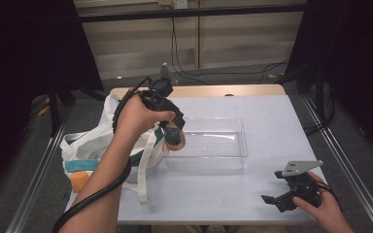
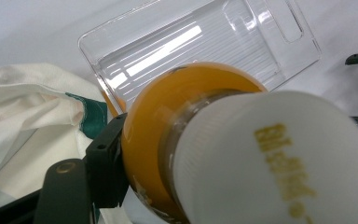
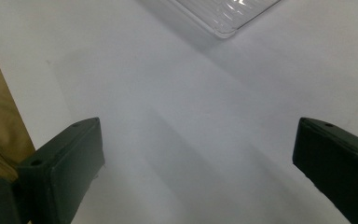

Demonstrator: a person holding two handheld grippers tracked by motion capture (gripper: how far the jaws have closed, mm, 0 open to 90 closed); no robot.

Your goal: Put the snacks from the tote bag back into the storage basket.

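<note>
- My left gripper (image 1: 175, 132) is clamped on an orange bottle (image 2: 168, 126) with a white cap (image 2: 279, 163), held over the 9 o'clock end of the clear tray (image 1: 223, 145).
- The cap carries gold lettering, too blurred for me to read.
- A white cloth bag (image 1: 92, 145) with green trim lies at the tray's 9 o'clock.
- My right gripper (image 1: 278, 198) rests at the table's (image 1: 272, 116) 5 o'clock corner, jaws wide apart, holding nothing.

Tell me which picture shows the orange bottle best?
The left gripper view. The bottle is up close there, so you can see its orange body and white cap, held in the left tongs. The high view shows it small and dark by the clear tray. The right gripper view looks at the table.
</note>
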